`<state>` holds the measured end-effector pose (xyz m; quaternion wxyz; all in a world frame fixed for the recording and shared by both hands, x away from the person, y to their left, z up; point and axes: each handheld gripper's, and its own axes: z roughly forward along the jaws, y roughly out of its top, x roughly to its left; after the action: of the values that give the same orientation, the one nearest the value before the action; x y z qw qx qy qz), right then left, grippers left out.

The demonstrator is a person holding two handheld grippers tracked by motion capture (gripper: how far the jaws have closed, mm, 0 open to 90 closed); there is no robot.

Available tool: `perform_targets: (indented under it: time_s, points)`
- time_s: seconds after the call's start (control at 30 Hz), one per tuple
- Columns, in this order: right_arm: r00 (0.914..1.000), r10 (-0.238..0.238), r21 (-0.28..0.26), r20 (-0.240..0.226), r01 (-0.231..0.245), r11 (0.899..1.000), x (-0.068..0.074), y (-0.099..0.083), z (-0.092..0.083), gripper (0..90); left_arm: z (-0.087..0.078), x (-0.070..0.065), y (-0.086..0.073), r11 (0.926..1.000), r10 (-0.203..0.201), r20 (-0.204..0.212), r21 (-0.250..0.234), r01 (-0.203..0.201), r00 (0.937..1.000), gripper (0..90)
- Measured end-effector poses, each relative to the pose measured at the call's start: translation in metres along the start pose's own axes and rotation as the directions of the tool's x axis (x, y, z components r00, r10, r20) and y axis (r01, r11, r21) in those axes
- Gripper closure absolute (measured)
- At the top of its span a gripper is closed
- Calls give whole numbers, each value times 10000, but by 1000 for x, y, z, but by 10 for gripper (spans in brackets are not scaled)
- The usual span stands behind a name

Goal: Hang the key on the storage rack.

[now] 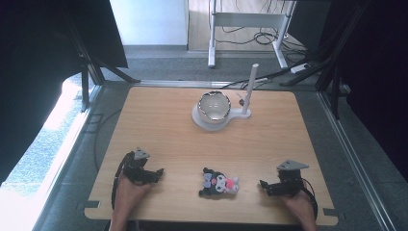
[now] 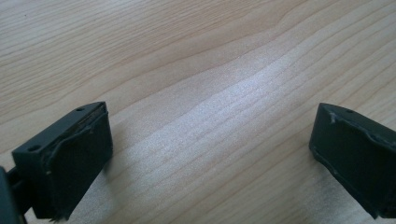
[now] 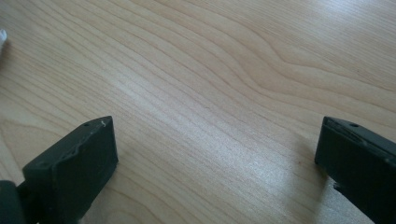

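A small black, white and pink plush toy (image 1: 219,183) lies on the wooden table (image 1: 192,139) near its front edge, between my two grippers. My left gripper (image 1: 149,174) rests on the table to the toy's left, jaws wide apart over bare wood (image 2: 210,135). To the toy's right sits my right gripper (image 1: 271,186), also open, with nothing but tabletop between its jaws (image 3: 215,154). At the far middle of the table a white-lined bowl (image 1: 214,107) sits on a white stand (image 1: 202,120) with an upright white post (image 1: 250,89).
A white scrap (image 3: 2,36) peeks in at the left edge of the right gripper view. Beyond the table are a white desk frame (image 1: 250,21), cables on the floor (image 1: 262,38) and dark curtains (image 1: 380,72) at both sides.
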<state>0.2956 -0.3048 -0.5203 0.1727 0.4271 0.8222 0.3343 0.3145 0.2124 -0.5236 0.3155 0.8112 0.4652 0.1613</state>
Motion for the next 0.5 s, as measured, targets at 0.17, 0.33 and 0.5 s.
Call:
perform_targets:
  time_s: [0.17, 0.33, 0.5]
  points:
    - [10000, -22, -3, -35, 22, 10000, 0, 0, 0, 0, 1, 0, 1, 10000, 11, 14, -4, -11, 10000, 0]
    - [10000, -22, -1, -39, 22, 10000, 0, 0, 0, 0, 1, 0, 1, 10000, 10, 13, -1, -10, 10000, 0]
    - [10000, -9, 8, -36, 9, 10000, 0, 0, 0, 0, 1, 0, 1, 10000, 4, 9, -3, -4, 10000, 0]
